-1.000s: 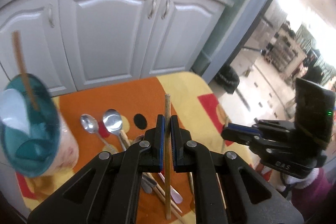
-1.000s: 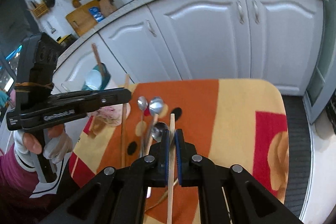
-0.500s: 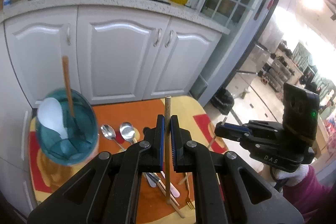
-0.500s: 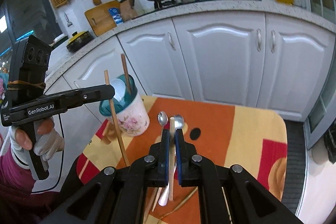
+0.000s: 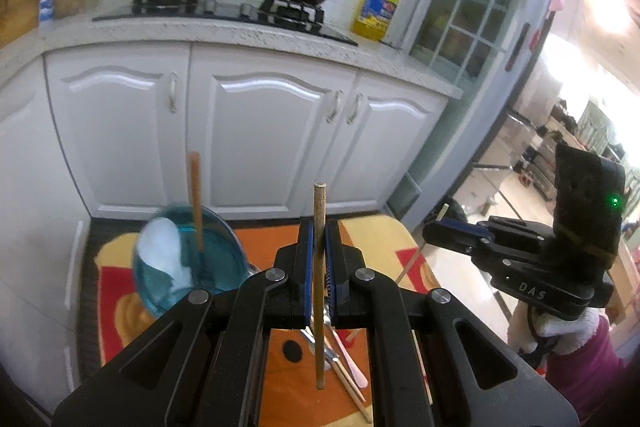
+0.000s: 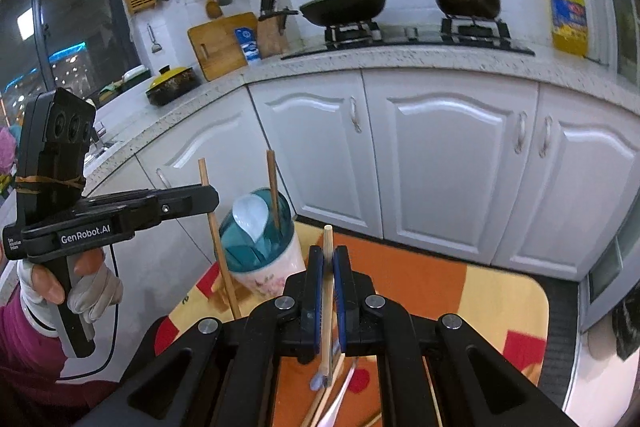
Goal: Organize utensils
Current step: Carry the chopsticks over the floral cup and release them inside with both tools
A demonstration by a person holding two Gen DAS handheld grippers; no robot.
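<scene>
Left gripper [image 5: 319,259] is clamped on a darker wooden chopstick [image 5: 319,279], held upright w/ both ends sticking out past the fingers. Right gripper [image 6: 328,281] is closed on a paler chopstick [image 6: 328,307], also roughly upright. Both are held above the table [image 6: 500,307] w/ the orange and yellow cloth.

Utensil cup [image 6: 264,255], white w/ flower print and a teal divided top, stands at the table's far left corner, near the cabinets. It holds a white spoon [image 6: 248,217] and one brown chopstick [image 6: 274,195]. More spoons and chopsticks [image 5: 344,363] lie loose on the cloth below the left gripper, right of the cup.
</scene>
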